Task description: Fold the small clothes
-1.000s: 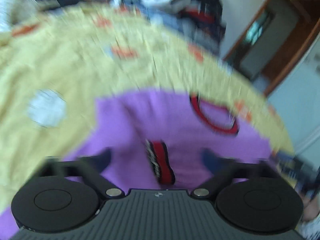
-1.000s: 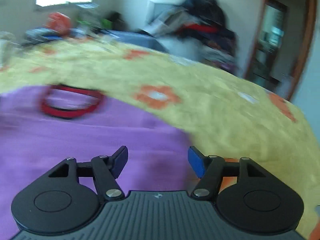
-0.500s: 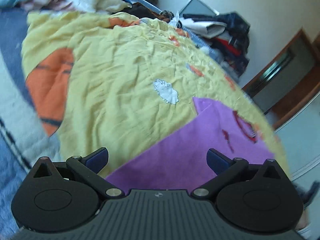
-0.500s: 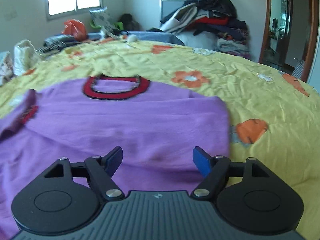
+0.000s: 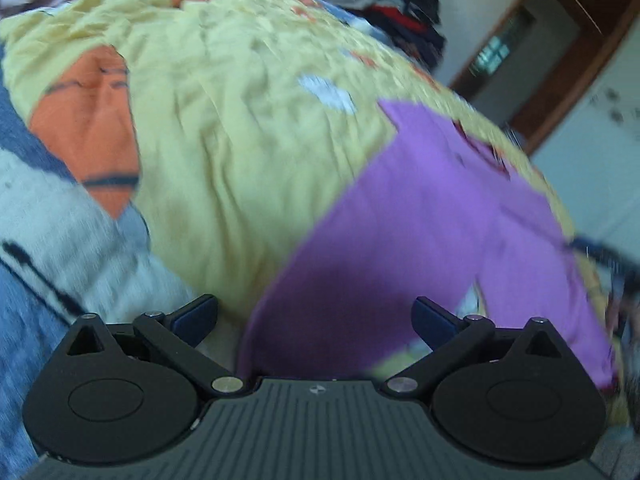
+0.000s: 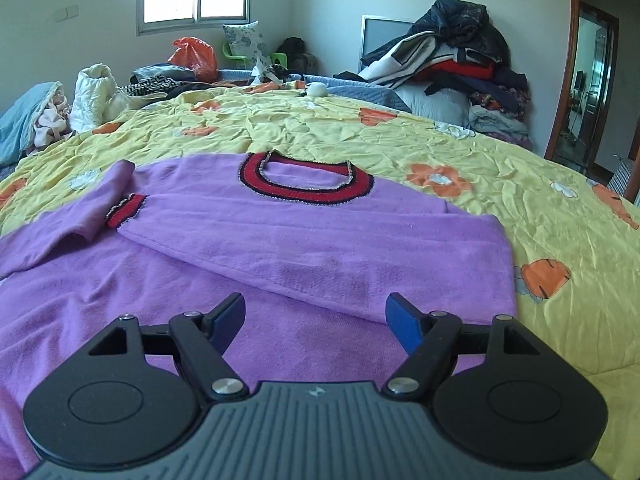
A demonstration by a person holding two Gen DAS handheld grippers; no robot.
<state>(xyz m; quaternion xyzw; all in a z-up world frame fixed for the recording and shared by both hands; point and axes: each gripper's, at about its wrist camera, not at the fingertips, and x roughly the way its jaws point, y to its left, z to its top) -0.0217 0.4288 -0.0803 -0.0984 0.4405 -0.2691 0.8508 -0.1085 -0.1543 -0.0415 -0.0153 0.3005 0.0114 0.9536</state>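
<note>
Left gripper (image 5: 314,314) released, jaws wide, nothing between them, over the near corner of the purple sweater (image 6: 280,236); view blurred. Sweater lies flat on the yellow flowered bedspread (image 6: 500,152), both sleeves folded across the front, red-cuffed left sleeve (image 6: 100,208) bent inward, red collar (image 6: 306,178) at far end. Right gripper (image 6: 315,318) released, empty, above the folded right sleeve (image 6: 360,248). Clothes pile (image 6: 452,52) at far right wall.

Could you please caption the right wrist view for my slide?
Open right tool above purple knit sweater, sleeves folded in, on yellow floral bedspread.
</note>
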